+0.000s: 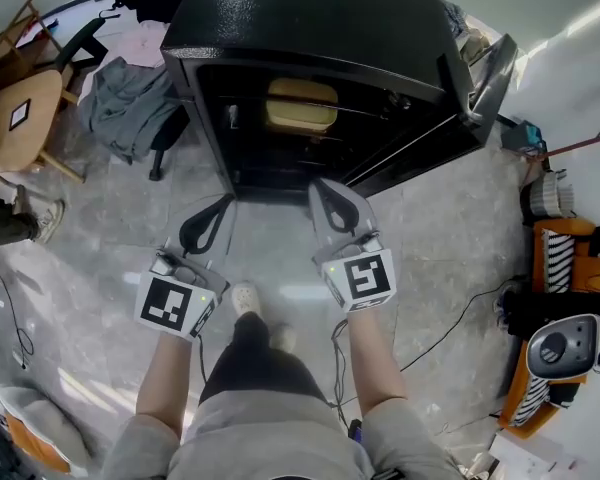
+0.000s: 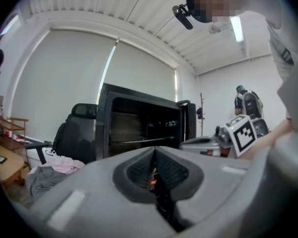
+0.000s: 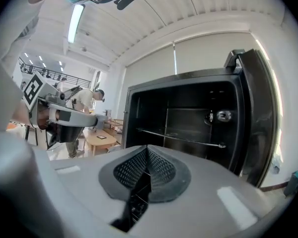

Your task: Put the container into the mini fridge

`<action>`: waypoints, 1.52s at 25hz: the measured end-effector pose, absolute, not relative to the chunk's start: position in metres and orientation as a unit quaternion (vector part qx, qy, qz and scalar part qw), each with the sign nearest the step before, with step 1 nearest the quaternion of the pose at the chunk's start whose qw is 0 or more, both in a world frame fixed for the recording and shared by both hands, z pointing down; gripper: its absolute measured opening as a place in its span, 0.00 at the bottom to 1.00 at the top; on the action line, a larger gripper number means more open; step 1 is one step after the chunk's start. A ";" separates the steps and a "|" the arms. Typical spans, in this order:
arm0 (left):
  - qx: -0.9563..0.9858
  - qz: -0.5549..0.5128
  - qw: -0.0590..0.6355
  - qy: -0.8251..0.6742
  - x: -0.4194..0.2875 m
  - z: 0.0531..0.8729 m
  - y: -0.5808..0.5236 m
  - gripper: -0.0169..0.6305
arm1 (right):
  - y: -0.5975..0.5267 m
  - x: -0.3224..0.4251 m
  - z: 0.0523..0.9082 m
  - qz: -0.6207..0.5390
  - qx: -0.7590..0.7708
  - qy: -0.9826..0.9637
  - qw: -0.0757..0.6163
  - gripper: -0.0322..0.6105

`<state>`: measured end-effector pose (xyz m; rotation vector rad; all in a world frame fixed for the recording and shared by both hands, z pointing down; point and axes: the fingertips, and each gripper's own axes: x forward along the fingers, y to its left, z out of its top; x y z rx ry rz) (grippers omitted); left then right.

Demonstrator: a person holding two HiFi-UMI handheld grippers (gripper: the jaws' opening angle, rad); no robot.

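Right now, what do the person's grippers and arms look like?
The left gripper and right gripper have pale grey bodies, fingers faced with black ribbed pads, and a cube of black-and-white square markers. A thin dark cable hangs below the right one. Sleeves are short and grey.

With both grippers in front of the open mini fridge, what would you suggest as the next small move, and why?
Probably swing the right gripper out to the open door and begin pushing it shut. The yellow container already sits on the shelf inside the mini fridge, and the jaws of the right gripper and the left gripper are together, holding nothing.
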<state>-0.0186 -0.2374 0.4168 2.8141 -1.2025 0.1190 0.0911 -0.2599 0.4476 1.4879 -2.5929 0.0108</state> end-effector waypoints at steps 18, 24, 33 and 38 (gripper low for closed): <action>0.914 0.037 0.007 -0.403 -0.014 0.344 -0.162 0.03 | -0.164 0.099 0.358 -0.004 0.497 -0.867 0.041 0.05; 0.915 0.022 -0.008 -0.402 -0.010 0.315 -0.139 0.03 | -0.137 0.100 0.333 -0.011 0.496 -0.868 0.030 0.05; 0.912 0.005 -0.023 -0.409 -0.007 0.284 -0.099 0.03 | -0.091 0.101 0.298 -0.027 0.493 -0.870 0.008 0.05; 0.912 -0.003 -0.029 -0.410 -0.004 0.272 -0.078 0.03 | -0.069 0.104 0.283 -0.036 0.490 -0.871 0.001 0.05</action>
